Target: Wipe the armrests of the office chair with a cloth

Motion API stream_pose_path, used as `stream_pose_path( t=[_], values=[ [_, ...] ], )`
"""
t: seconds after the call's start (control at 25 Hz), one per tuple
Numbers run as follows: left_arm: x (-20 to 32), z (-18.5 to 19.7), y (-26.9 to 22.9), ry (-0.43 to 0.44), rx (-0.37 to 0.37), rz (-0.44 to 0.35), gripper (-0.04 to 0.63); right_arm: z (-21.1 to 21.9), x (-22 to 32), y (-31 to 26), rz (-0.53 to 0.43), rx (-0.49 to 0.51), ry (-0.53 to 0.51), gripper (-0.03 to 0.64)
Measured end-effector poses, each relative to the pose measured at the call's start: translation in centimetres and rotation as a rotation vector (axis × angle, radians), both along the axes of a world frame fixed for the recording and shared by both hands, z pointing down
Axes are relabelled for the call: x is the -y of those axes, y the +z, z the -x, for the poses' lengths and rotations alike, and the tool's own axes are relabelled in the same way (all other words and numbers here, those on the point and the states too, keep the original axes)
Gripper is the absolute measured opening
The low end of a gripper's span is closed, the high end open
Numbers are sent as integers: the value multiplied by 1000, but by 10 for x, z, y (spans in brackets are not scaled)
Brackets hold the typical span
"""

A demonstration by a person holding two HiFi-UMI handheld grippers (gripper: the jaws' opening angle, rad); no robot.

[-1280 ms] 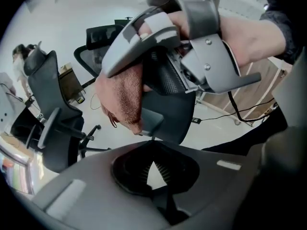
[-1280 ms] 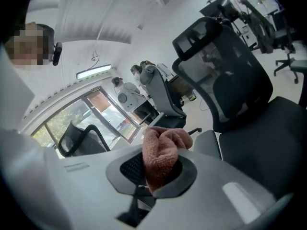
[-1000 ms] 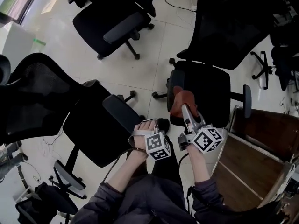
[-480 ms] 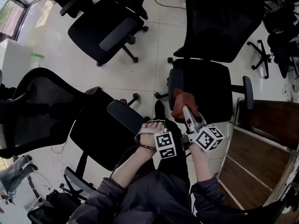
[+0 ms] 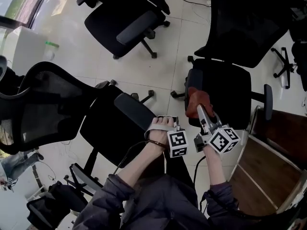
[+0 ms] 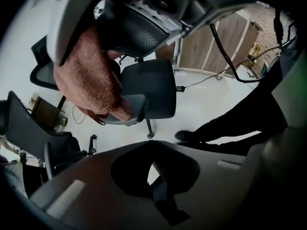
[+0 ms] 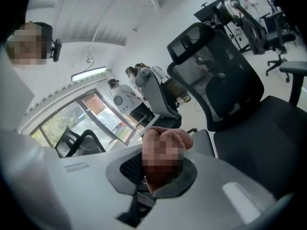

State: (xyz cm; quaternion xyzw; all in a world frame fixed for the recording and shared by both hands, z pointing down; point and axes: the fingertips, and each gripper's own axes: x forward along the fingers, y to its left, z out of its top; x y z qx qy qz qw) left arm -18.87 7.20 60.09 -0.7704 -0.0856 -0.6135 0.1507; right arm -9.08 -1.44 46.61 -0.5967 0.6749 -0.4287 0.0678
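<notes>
Right tongs (image 5: 200, 108) are squeezed tight on a red-brown cloth (image 5: 197, 96). The cloth is at the near end of an armrest (image 5: 190, 80) on a black office chair (image 5: 230, 92). Left tongs (image 5: 166, 121) are open just a little and hold nothing. They are beside another chair's grey armrest (image 5: 134, 109). The floor (image 5: 158, 56) is shiny white tile, with more black chairs all around.

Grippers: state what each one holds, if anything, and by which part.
The right gripper is shut on the reddish-brown cloth, clamping a bunched part, with the rest bulging beyond the jaws. The left gripper holds nothing.
</notes>
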Motion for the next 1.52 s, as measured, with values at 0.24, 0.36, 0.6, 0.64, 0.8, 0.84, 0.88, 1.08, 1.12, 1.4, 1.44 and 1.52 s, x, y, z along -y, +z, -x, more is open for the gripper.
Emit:
stream_pose_path(
  t=[0.24,0.36,0.6,0.64,0.8,0.84,0.88,1.08,1.12,1.4,1.44,1.52],
  values=[
    [17,15,10,5,87,-4,14,-16,0,4,-19,23,-1,18],
    [27,30,13,-48,105,18,14,-27,-2,4,-21,21,17,18],
    [56,102,-3,-202,-18,23,15,6,4,12,-28,28,5,18],
    [63,115,-5,-248,-49,27,15,20,5,19,-25,29,-6,18],
    [107,173,-13,-361,-173,-37,15,80,21,61,0,70,3,18],
    [121,188,-14,-381,-203,-46,11,88,25,72,15,83,27,18],
    [136,201,-19,-424,-269,-26,9,92,28,82,33,89,56,18],
    [210,277,-85,-1015,-820,305,14,110,49,108,70,102,102,18],
    [205,279,-80,-1065,-845,393,14,108,51,111,72,103,89,18],
    [199,379,-107,-1265,-939,367,14,81,56,129,124,9,-60,18],
    [195,426,-105,-1273,-893,284,14,88,59,129,125,-5,-99,18],
    [187,495,-97,-1335,-933,385,14,106,63,125,137,-24,-171,18]
  ],
)
